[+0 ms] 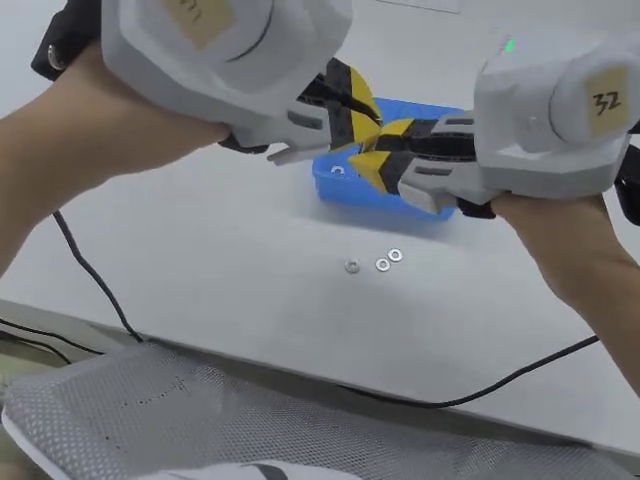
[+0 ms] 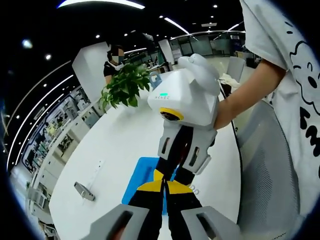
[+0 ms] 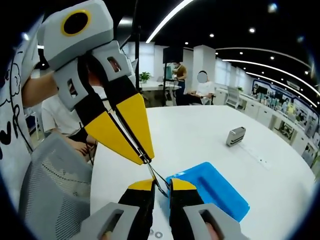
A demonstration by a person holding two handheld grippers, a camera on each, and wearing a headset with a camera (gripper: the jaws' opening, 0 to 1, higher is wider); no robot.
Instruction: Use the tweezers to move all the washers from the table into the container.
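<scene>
The job looks like it has only just got going. One washer (image 1: 337, 170) lies inside the blue container (image 1: 385, 197), near its left end. Three more washers (image 1: 382, 264) are left on the white table (image 1: 200, 270). They sit close together in a little bunch, a bit in front of the container and not touching it. So I count one done and three to go. The grippers hide part of the container, so there may be more inside that I can't make out.

Both grippers are up in the air over the container, with their tips almost meeting. The left gripper (image 3: 146, 159) has its yellow jaws pressed tight on the tweezers (image 3: 156, 175), and a thin bit of metal sticks out past its tips. That thin end goes down between the jaws of the right gripper (image 3: 161, 186). Those jaws are close together with a narrow gap. I can't tell if they are squeezing the tweezers or just sitting beside them.

The end of the tweezers is too thin and small for me to tell if it holds a washer.

I think the hard part is next. The tweezers must go down to the bunch on the table and pinch one flat little ring at a time. The rings lie so close together that one could get bumped away — or slip out on the way to the container.
</scene>
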